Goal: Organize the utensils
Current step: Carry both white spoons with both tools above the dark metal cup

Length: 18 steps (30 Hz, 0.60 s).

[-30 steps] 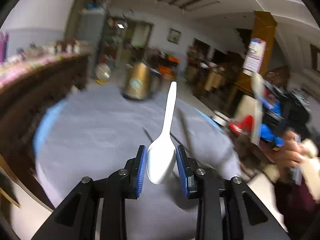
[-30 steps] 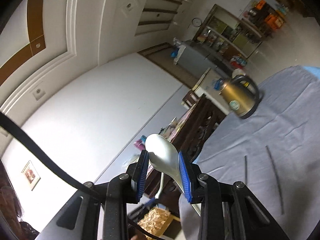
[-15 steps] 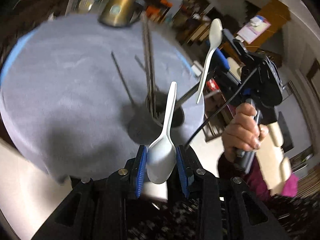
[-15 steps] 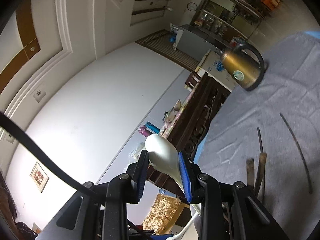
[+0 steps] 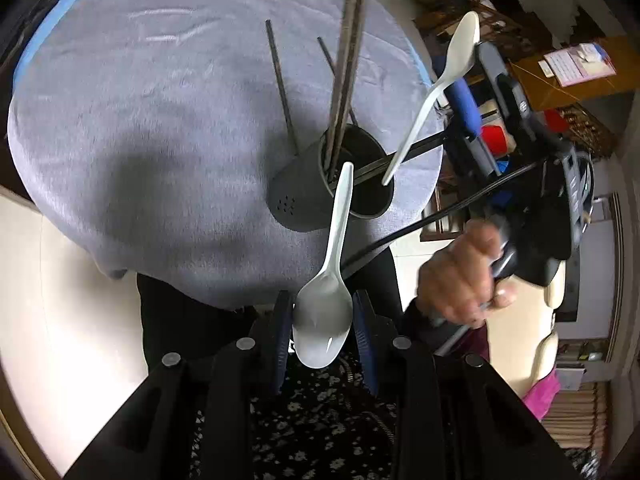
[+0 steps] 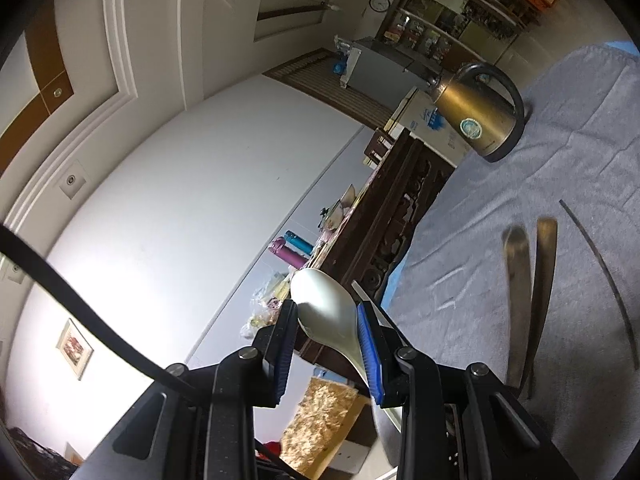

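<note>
White wall (image 6: 168, 208), coffered ceiling (image 6: 132, 40), dark carved cabinet (image 6: 400, 216), pale floor (image 5: 68, 300).

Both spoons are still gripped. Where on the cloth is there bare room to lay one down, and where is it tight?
Free: the wide grey cloth left of the utensil holder, up to the loose chopstick. Crowded: around the holder's mouth, where the standing chopsticks and both spoon handles converge, and its right, by the table edge.

I'm in a lived-in home, a dining or living room. Round table (image 5: 160, 128) with grey cloth, brass kettle (image 6: 476, 118) at 1 o'clock, carved wooden sideboard (image 6: 400, 216) piled with bottles, wall clock (image 6: 379, 3) at 12, cluttered shelves (image 6: 452, 28), framed picture (image 6: 74, 348) at 8, moulded ceiling.
</note>
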Each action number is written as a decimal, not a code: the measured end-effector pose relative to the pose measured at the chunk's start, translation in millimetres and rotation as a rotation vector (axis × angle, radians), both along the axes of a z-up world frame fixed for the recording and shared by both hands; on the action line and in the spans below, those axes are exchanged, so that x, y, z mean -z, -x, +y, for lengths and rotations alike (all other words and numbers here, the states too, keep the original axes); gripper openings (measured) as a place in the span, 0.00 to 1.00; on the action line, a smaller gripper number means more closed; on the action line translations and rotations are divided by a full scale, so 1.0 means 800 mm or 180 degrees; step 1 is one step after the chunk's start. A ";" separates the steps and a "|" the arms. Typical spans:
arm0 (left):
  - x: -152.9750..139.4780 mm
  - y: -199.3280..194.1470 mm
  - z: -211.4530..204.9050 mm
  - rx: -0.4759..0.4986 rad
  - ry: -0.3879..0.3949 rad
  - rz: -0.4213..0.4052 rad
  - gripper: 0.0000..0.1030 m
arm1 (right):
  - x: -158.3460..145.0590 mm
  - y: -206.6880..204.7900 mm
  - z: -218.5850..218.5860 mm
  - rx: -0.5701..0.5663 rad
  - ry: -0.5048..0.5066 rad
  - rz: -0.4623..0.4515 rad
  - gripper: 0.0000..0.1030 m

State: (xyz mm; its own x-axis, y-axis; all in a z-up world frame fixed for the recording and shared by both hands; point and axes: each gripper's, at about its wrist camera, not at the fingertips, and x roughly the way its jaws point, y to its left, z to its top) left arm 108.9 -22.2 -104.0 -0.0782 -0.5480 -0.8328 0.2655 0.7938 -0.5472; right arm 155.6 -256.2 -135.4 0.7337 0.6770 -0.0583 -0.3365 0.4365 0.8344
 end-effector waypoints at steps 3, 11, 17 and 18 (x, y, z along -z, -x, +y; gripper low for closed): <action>-0.006 -0.001 -0.001 -0.0028 -0.0019 0.0037 0.31 | 0.007 0.005 0.006 0.0039 0.0137 0.0007 0.32; -0.015 -0.009 -0.002 -0.0132 -0.0003 0.0232 0.31 | 0.024 0.020 0.003 0.0057 0.0217 0.0066 0.32; -0.016 -0.014 0.002 -0.0292 0.0088 0.0395 0.31 | 0.034 0.033 -0.008 0.0069 0.0205 0.0138 0.32; -0.014 -0.014 0.000 -0.0297 0.0090 0.0426 0.31 | 0.035 0.035 -0.010 0.0063 0.0198 0.0148 0.32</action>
